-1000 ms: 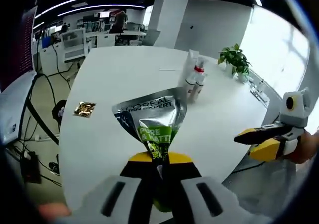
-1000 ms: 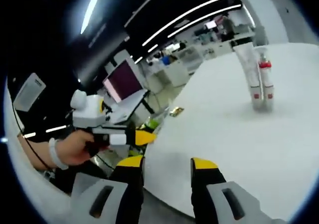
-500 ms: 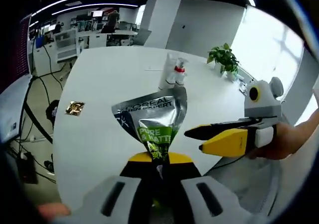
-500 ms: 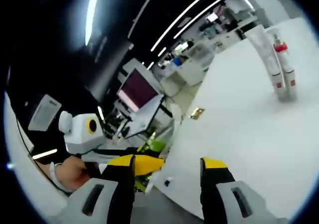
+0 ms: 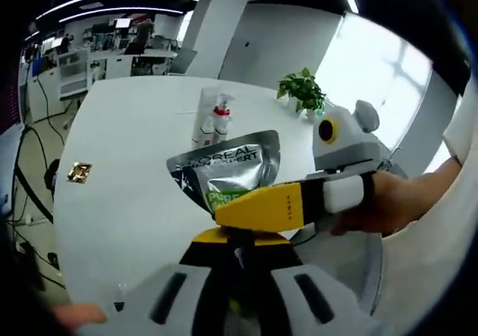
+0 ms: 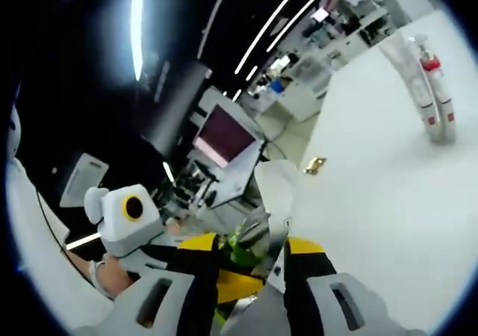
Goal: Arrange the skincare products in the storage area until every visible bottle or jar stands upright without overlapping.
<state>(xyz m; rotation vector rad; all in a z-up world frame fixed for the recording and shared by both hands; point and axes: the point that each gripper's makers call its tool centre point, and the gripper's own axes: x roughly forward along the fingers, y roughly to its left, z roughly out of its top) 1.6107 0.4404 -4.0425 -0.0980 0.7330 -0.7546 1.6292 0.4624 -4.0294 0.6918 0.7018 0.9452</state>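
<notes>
Your right gripper (image 5: 261,207) crosses the left gripper view and hides the lower green print of the silver foil L'Oréal sachet (image 5: 228,170), which your left gripper (image 5: 237,240) pinches by its narrow end, above the white table (image 5: 127,179). In the right gripper view the sachet (image 6: 250,252) is a green-and-silver sliver between your right jaws; whether they grip it, you cannot tell. Two white red-capped bottles (image 5: 210,122) stand upright well beyond. Half a second ago the right gripper sat beside the sachet.
</notes>
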